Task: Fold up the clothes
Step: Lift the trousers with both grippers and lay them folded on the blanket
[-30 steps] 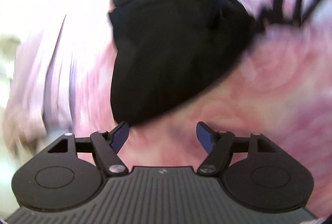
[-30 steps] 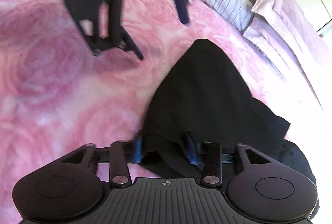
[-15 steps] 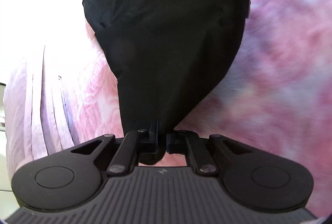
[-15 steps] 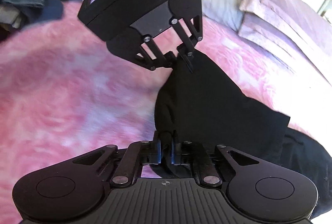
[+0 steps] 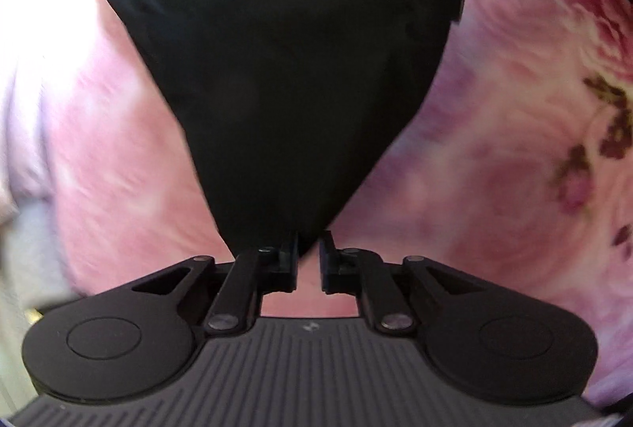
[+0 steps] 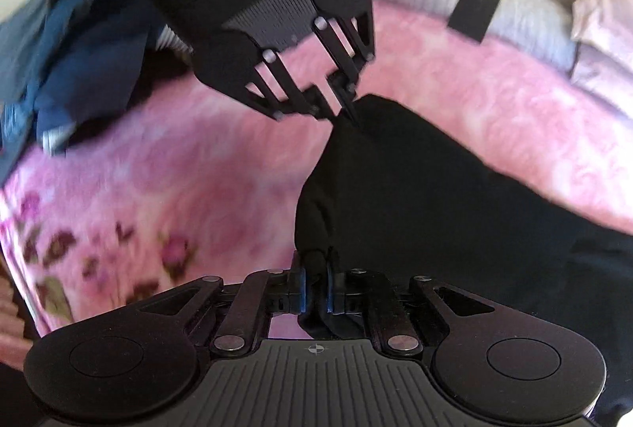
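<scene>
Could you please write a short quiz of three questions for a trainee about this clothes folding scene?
1. True or false: the left tool is shut on a corner of the black garment.
2. What does the right tool hold?
A. the blue clothes
B. the black garment
C. nothing
3. Fill in: the garment hangs over a ____ floral blanket.

Key:
1. True. Its fingers pinch the cloth's lowest corner.
2. B. The blue clothes lie apart, at the far left of the right wrist view.
3. Pink.
</scene>
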Motion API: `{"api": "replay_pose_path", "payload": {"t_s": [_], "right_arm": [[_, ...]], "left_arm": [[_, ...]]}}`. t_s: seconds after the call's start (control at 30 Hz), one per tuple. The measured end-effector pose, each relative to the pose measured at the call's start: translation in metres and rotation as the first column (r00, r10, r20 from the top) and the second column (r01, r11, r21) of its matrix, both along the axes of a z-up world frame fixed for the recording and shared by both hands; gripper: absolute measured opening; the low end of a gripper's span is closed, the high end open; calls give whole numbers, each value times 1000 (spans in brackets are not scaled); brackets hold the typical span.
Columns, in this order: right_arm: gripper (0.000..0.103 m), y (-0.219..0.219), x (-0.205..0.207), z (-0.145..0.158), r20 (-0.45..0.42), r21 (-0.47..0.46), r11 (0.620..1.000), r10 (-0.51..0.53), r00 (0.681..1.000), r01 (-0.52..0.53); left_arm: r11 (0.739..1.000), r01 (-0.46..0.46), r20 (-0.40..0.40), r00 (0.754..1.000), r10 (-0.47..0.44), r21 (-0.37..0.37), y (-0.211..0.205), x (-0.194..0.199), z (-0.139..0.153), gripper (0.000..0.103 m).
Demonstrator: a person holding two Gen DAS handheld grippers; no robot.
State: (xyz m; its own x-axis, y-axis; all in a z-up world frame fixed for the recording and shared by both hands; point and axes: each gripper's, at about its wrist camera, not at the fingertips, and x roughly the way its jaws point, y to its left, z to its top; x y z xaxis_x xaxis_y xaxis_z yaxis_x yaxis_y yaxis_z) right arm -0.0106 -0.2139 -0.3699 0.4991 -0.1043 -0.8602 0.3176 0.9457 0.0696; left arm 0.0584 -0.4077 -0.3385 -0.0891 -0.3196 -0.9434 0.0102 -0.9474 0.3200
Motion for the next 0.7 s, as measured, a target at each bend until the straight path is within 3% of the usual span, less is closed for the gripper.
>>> {"api": "replay_pose_path", "payload": {"t_s": [0.07, 0.1, 0.13, 0.17, 0.23, 0.3, 0.37, 0.43, 0.5, 0.53, 0.6, 0.7], "right_arm": [[20, 0, -5, -9, -7, 37, 999, -7, 1000, 8], [28, 0, -11, -6, 4, 51, 998, -26, 1000, 26], [45, -1, -17, -3, 14, 65, 997, -45, 999, 44], [49, -2, -24, 0, 24, 75, 995, -68, 997, 66], [49, -12, -44, 8, 47, 79, 985, -156, 987, 152], [49, -33, -72, 9, 61, 91, 942, -329, 942, 323], [49, -63, -105, -1, 56, 154, 828, -553, 832, 540], [49, -90, -138, -19, 46, 259, 661, -737, 674, 704], [49, -110, -165, -42, 26, 376, 483, -859, 512, 791], [49, -116, -175, -53, 22, 433, 411, -895, 446, 803], [49, -122, -185, -69, 23, 493, 335, -928, 372, 803], [49, -125, -188, -83, 45, 525, 303, -943, 330, 795]], "left_arm": [[997, -59, -19, 998, 60, 57, -4, 2, 2, 14], [992, -87, -27, 996, 90, 86, -6, 2, 2, 17], [987, -116, -34, 992, 120, 115, -9, 3, 3, 20], [979, -143, -40, 988, 151, 144, -11, 4, 4, 21], [966, -196, -106, 971, 215, 167, -25, -3, 12, 26], [953, -242, -188, 943, 276, 183, -46, -15, 22, 32], [940, -268, -266, 909, 320, 212, -77, -33, 21, 33], [931, -283, -326, 879, 349, 233, -111, -56, 14, 34], [926, -280, -364, 859, 360, 253, -138, -80, 2, 34], [923, -275, -374, 854, 363, 268, -149, -90, -5, 35], [916, -263, -379, 849, 369, 303, -167, -108, -22, 36], [896, -265, -349, 852, 391, 357, -183, -120, -49, 36]]}}
